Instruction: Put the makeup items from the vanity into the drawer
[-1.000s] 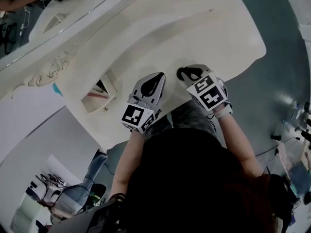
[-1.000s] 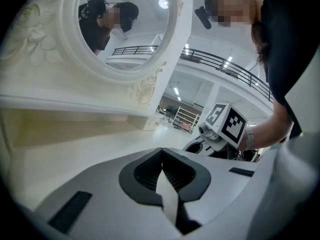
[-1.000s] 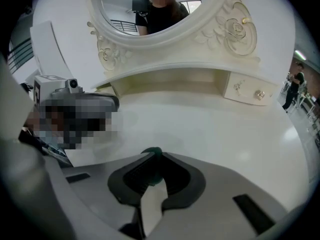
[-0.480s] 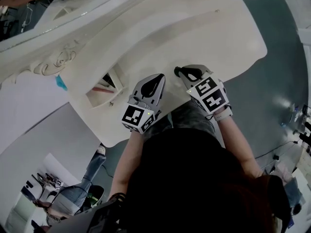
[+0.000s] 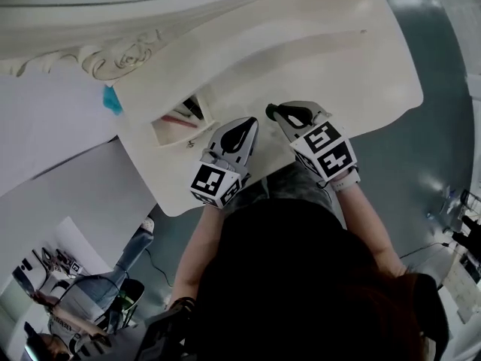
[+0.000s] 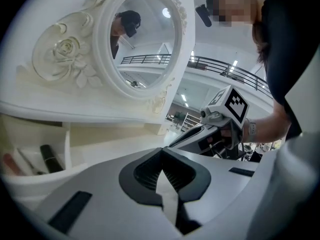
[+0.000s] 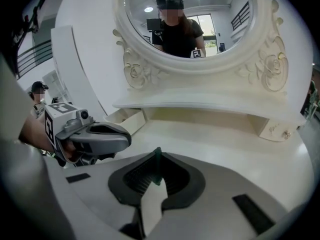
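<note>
The head view looks down on a cream vanity top (image 5: 316, 51) with both grippers held over its near edge, the left gripper (image 5: 246, 122) just beside the right gripper (image 5: 272, 112) and not touching it. To their left, a small drawer (image 5: 160, 132) stands pulled out. From this height its contents are only a reddish streak and a dark shape. The left gripper view looks into that drawer from the side and shows 3 items lying in it: a black tube (image 6: 49, 158), a thin pale stick (image 6: 27, 162) and a reddish item (image 6: 8, 163) at the edge of the picture. It also shows the left gripper's jaws pressed together at their tips with nothing between them. The right gripper view shows what the head view does not: a thin dark green item (image 7: 157, 165) pinched upright between the right gripper's jaw tips, which have just been closing. What kind of makeup it is cannot be told. That view also shows the oval mirror (image 7: 190, 21) with a person reflected in it, and a smaller drawer front (image 7: 274, 129) at the right under the shelf. Only the head view shows a teal scrap (image 5: 113, 101) on the pale surface beyond the vanity's left edge.
</note>
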